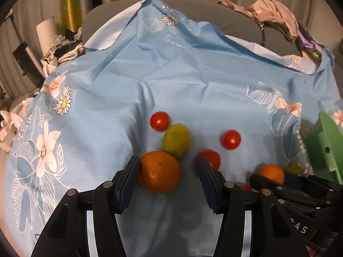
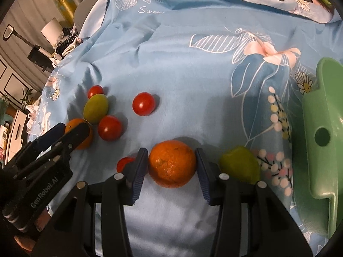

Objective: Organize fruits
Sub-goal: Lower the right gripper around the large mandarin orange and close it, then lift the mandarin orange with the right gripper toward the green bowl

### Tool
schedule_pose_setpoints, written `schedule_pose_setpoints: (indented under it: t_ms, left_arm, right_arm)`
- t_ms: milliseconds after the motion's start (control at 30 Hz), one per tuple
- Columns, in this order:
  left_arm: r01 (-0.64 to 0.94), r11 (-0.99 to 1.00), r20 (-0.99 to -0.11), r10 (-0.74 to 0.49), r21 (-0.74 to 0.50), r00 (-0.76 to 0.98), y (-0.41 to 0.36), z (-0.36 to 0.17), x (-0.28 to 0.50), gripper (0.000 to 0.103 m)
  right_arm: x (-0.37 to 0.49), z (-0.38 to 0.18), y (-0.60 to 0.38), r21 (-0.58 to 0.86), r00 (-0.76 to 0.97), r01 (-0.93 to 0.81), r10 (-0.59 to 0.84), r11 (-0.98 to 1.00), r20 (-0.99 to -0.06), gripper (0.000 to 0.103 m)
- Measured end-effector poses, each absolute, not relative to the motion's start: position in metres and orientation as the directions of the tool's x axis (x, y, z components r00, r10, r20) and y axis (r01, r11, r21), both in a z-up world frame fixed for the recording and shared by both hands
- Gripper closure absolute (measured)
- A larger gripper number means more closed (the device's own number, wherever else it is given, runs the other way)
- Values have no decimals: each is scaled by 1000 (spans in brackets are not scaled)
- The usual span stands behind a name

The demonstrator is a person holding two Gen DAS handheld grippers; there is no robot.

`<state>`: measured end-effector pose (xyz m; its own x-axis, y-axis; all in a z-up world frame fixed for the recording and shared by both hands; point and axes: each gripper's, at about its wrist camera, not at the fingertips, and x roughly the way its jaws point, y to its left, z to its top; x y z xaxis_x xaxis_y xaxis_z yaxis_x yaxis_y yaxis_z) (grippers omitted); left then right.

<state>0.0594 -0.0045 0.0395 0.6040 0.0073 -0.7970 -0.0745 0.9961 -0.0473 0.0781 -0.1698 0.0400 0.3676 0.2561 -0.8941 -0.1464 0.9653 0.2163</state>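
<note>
Fruits lie on a blue floral cloth (image 1: 182, 81). My left gripper (image 1: 169, 162) is open around an orange (image 1: 159, 171); its left pad touches the orange, the right pad stands apart. A green fruit (image 1: 176, 139) and red tomatoes (image 1: 160, 121) (image 1: 231, 139) (image 1: 211, 157) lie just beyond. My right gripper (image 2: 171, 155) has its pads against both sides of a second orange (image 2: 172, 163) on the cloth. A green fruit (image 2: 240, 165) lies to its right and a tomato (image 2: 124, 163) to its left. The left gripper (image 2: 70, 131) shows at the left in the right wrist view.
A green plastic container (image 2: 323, 128) stands at the right; it also shows in the left wrist view (image 1: 328, 145). Piled clothes (image 1: 274, 15) lie on the grey sofa behind. Clutter and a white lamp (image 1: 46, 32) stand at the far left.
</note>
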Motion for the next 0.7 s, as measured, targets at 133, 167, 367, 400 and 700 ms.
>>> schedule_pose_setpoints:
  t_ms: [133, 167, 367, 400, 700]
  left_arm:
    - [-98, 995, -799, 49, -13, 599, -4, 36, 61, 49]
    - [-104, 994, -799, 52, -14, 599, -2, 36, 60, 49]
    - [-128, 992, -782, 79, -2, 618, 2, 36, 59, 62]
    - [-131, 991, -782, 78, -5, 619, 2, 36, 59, 62]
    - [-109, 988, -799, -24, -112, 600, 5, 40, 57, 63]
  right_arm:
    - [78, 39, -168, 194, 387, -151, 239, 969, -890, 61]
    - [78, 39, -168, 192, 396, -151, 238, 970, -887, 61]
    - [79, 41, -171, 237, 384, -130, 269, 963, -883, 62]
    - [80, 41, -173, 249, 382, -126, 278, 960, -881, 62]
    - [74, 51, -178, 264, 410, -120, 289, 957, -865, 62]
